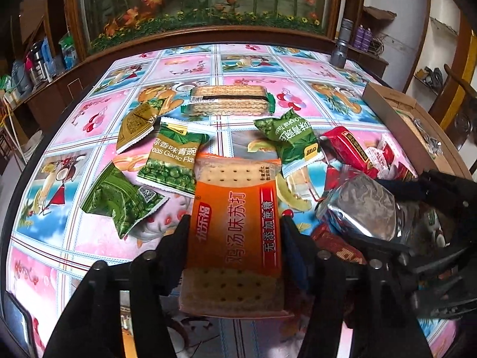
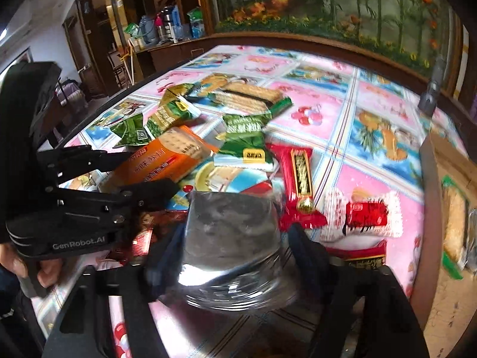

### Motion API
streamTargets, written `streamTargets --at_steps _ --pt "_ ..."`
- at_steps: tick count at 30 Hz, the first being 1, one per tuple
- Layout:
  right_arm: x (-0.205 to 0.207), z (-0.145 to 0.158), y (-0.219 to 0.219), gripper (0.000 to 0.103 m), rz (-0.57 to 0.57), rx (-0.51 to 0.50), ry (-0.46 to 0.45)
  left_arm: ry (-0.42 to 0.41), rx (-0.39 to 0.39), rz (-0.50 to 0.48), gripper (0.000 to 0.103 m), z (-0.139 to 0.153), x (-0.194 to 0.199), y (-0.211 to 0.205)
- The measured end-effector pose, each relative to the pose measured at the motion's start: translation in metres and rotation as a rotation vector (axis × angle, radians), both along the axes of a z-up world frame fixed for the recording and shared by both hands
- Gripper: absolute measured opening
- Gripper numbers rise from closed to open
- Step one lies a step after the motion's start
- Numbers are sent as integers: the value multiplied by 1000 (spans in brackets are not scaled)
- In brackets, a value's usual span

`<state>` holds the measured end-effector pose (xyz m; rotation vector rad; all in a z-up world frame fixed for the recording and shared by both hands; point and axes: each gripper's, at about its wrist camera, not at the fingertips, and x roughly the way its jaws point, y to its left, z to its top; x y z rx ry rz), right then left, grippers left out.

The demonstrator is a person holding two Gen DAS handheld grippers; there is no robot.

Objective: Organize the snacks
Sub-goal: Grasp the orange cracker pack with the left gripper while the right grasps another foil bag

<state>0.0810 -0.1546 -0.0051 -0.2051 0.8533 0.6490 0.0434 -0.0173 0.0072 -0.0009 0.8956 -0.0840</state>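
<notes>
The left gripper has its fingers clamped on the two long sides of an orange cracker pack, which is held lengthwise between them with its clear end showing the crackers toward the camera. From the right wrist view the same pack sticks out of the left gripper tilted above the surface.

The right gripper has its fingers pressed against a silver foil pack, one on each side; the picture is blurred here, but the pack sits squarely between them. In the left wrist view that silver foil pack is just to the right of the orange one, with the right gripper around it.

Beyond the fingers, snacks lie scattered on the flowered surface: green pea bags to the left, another green bag ahead, a long wafer pack farther back, and red wrapped snacks to the right. A red bar and a red and white cracker pack lie just beyond the right fingers. A cardboard box stands at the right edge of the surface, with packs inside it.
</notes>
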Motion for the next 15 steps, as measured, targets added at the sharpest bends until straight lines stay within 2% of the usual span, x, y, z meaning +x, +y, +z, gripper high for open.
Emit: streamTargets --at_steps 2,4,6,8,15 --pt "0 0 -1 63 4 -12 -9 14 16 -5 83 -2 2 -3" --pt "0 0 -3 63 5 -6 -4 24 16 12 88 -4 3 -2" --pt "1 1 -4 63 7 1 0 37 24 25 99 -6 5 -1" --pt "2 1 -5 64 7 10 6 48 29 38 103 -8 6 0" --pt "3 1 -6 64 9 28 17 48 27 39 103 -8 6 1"
